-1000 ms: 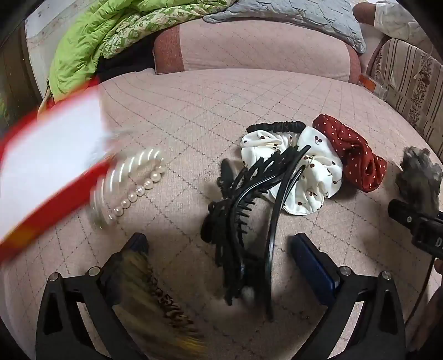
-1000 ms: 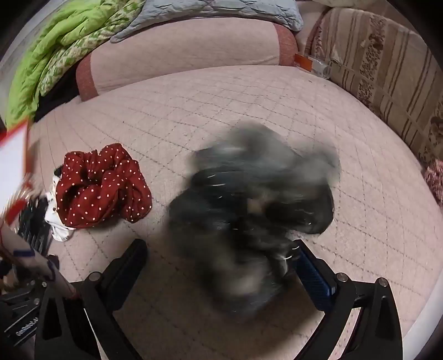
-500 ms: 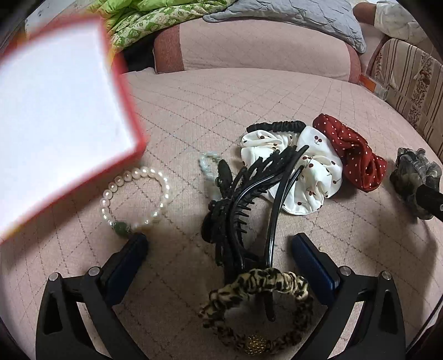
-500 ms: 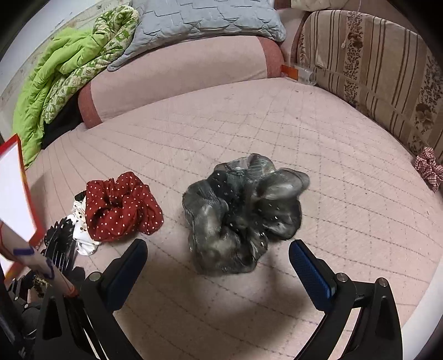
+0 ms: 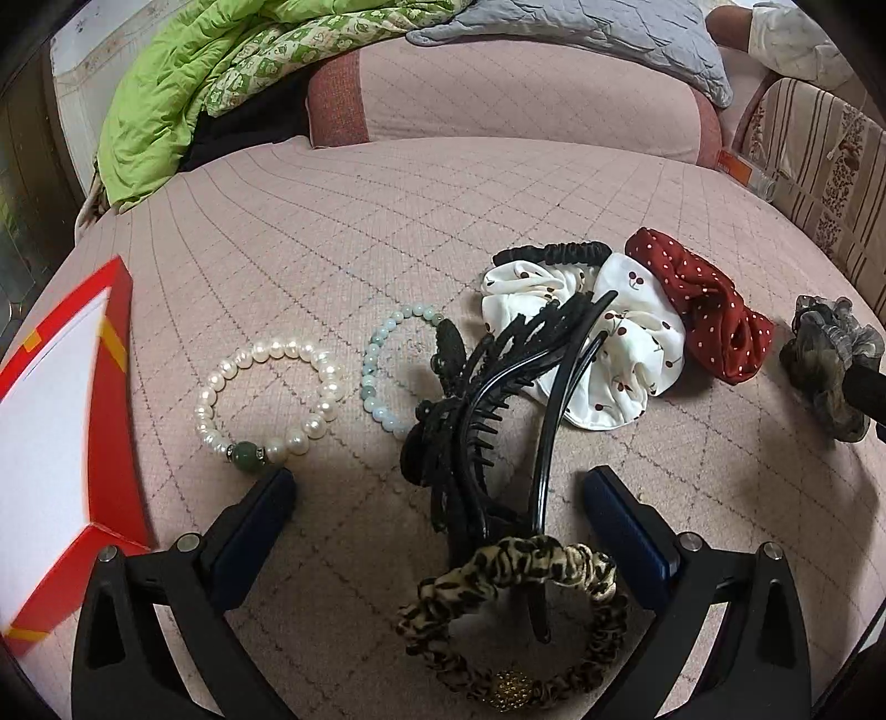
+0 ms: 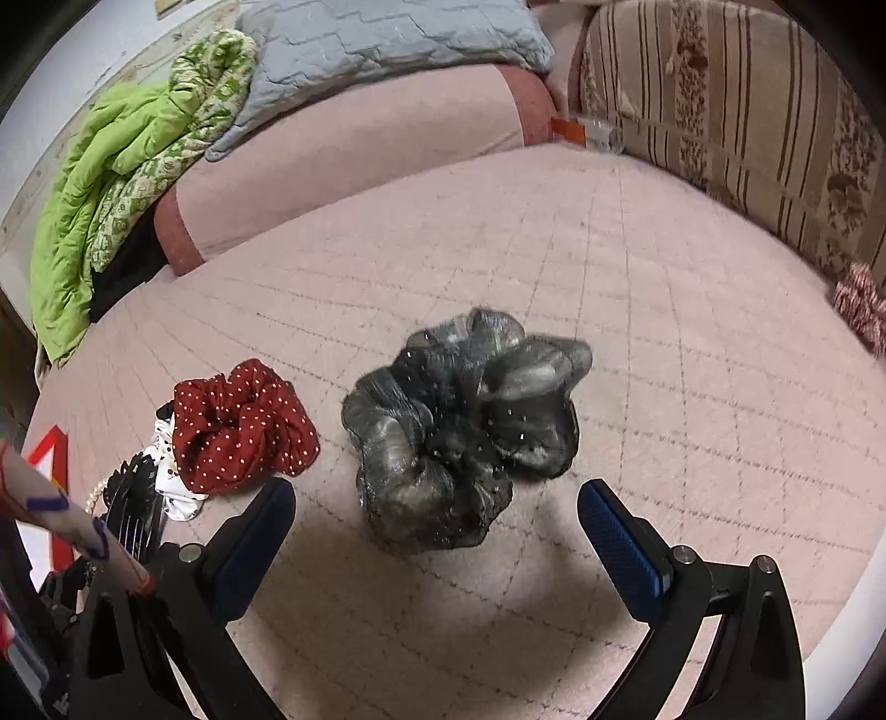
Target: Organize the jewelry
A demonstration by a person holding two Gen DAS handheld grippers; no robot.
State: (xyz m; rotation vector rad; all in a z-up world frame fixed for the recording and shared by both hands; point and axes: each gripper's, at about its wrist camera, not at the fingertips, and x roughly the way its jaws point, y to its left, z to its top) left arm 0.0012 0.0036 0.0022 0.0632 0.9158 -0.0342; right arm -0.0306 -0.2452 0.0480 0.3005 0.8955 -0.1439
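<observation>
In the left wrist view my left gripper [image 5: 440, 512] is open and empty above a black claw clip [image 5: 476, 399] and a leopard scrunchie [image 5: 515, 603]. A pearl bracelet [image 5: 266, 401] and a pale green bead bracelet [image 5: 387, 371] lie to the left. A white cherry scrunchie [image 5: 620, 354], a thin black hair tie [image 5: 554, 253] and a red dotted scrunchie [image 5: 703, 310] lie to the right. A red and white box [image 5: 61, 443] stands at the left edge. In the right wrist view my right gripper [image 6: 437, 526] is open just behind a grey sheer scrunchie [image 6: 459, 432].
Everything lies on a pink quilted bed [image 5: 387, 221]. A long bolster [image 5: 515, 94], a green quilt [image 5: 194, 83] and a grey pillow [image 6: 387, 50] lie at the back. A striped sofa back [image 6: 747, 122] stands at the right, with a small red checked scrunchie [image 6: 861, 299].
The red and white box swung through the air and came down at the left edge. The leopard scrunchie landed between my left fingers. The grey scrunchie dropped from blur and settled on the bed.
</observation>
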